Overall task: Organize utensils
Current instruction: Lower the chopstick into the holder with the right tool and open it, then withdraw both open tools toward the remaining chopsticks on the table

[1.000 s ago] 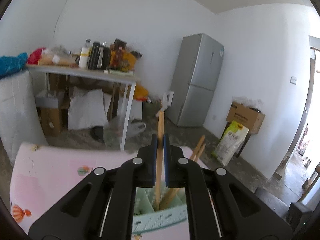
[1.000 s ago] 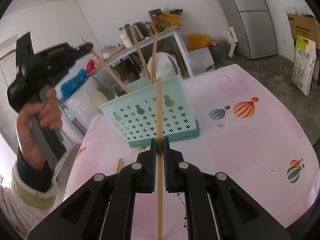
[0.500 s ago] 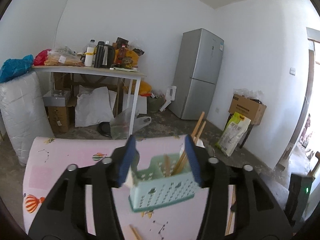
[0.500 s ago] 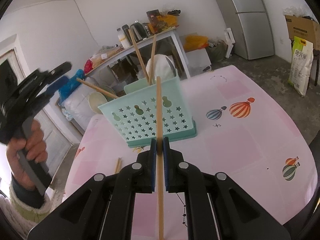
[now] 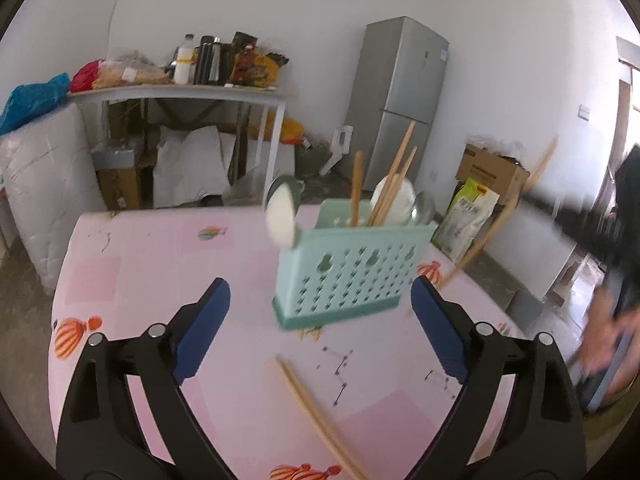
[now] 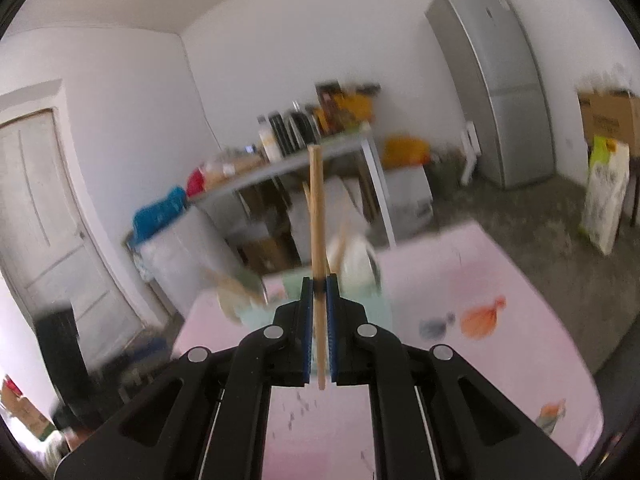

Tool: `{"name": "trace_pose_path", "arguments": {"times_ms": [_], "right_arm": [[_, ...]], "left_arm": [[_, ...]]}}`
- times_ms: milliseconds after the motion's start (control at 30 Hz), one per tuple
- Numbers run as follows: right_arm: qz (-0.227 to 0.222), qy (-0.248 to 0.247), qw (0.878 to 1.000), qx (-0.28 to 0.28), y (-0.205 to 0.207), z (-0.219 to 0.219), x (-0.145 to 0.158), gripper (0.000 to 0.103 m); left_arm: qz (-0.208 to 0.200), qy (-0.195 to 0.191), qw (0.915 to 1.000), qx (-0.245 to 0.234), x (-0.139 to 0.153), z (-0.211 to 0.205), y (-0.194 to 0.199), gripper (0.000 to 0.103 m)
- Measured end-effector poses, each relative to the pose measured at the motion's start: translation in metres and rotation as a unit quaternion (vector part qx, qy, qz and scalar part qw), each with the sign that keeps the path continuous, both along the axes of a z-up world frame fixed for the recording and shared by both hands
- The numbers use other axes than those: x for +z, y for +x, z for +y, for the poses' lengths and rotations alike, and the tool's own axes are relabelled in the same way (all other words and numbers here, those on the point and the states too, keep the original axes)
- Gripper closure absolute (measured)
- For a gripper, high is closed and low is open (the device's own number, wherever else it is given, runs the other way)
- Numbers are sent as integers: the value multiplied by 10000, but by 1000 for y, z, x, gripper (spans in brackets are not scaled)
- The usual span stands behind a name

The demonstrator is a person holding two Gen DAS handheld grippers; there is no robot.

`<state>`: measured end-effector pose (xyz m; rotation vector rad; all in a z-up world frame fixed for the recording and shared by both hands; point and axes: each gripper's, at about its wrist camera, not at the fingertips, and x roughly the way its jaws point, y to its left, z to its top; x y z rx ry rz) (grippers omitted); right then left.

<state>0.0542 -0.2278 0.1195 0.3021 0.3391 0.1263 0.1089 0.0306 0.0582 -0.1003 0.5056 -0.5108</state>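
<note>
A mint green utensil basket (image 5: 352,276) stands on the pink table (image 5: 160,288), holding several wooden chopsticks (image 5: 390,184) and white spoons (image 5: 280,216). My left gripper (image 5: 320,312) hovers before the basket, its jaws still opening wide, nothing between them. A pair of chopsticks (image 5: 316,412) lies on the cloth below it. In the right wrist view my right gripper (image 6: 319,300) is shut on an upright wooden chopstick (image 6: 317,216), raised above the blurred basket (image 6: 372,304). The same chopstick (image 5: 504,208) shows blurred at the right of the left wrist view, with a person's hand (image 5: 608,336).
The tablecloth carries balloon prints. Behind the table stand a cluttered white side table (image 5: 180,92), a grey fridge (image 5: 400,96), a cardboard box (image 5: 488,172) and a yellow sack (image 5: 468,216). A white door (image 6: 44,216) is at the left in the right wrist view.
My left gripper let go of its chopstick in the basket, opened wide and drew back and down. My right gripper rose with its chopstick, so the basket sank low in its view.
</note>
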Motion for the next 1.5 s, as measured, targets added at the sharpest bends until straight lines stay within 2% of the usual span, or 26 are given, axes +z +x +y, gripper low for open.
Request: {"name": "trace_pose_path", "arguments": {"times_ms": [200, 333, 533, 667, 867, 933, 1033, 1133, 1300, 1500], "right_arm": [[-836, -117, 9963, 167, 20, 9, 56, 96], [-1061, -147, 9939, 260, 53, 21, 68, 96], [-1087, -355, 9933, 188, 93, 38, 59, 96], [-1014, -363, 9941, 120, 111, 42, 42, 96], [-232, -902, 9957, 31, 139, 50, 0, 93], [-85, -881, 9961, -29, 138, 44, -8, 77], [-215, -746, 9969, -150, 123, 31, -6, 63], [-359, -734, 9964, -243, 108, 24, 2, 57], [-624, -603, 9954, -394, 72, 8, 13, 53], [-562, -336, 9970, -423, 18, -5, -1, 52]], "left_arm": [[229, -22, 9995, 198, -14, 9, 3, 10], [407, -16, 9987, 319, -22, 13, 6, 10], [455, 107, 9983, 355, -28, 11, 4, 9], [426, 239, 9983, 315, -31, 7, 1, 9], [427, 362, 9982, 233, -37, 0, -1, 9], [474, 389, 9979, 227, -39, -1, 0, 9], [525, 421, 9974, 262, -41, 0, 1, 9], [514, 456, 9972, 312, -40, 0, 2, 9], [508, 495, 9966, 407, -38, 1, 2, 9], [524, 550, 9963, 393, -37, 0, 1, 9]]}}
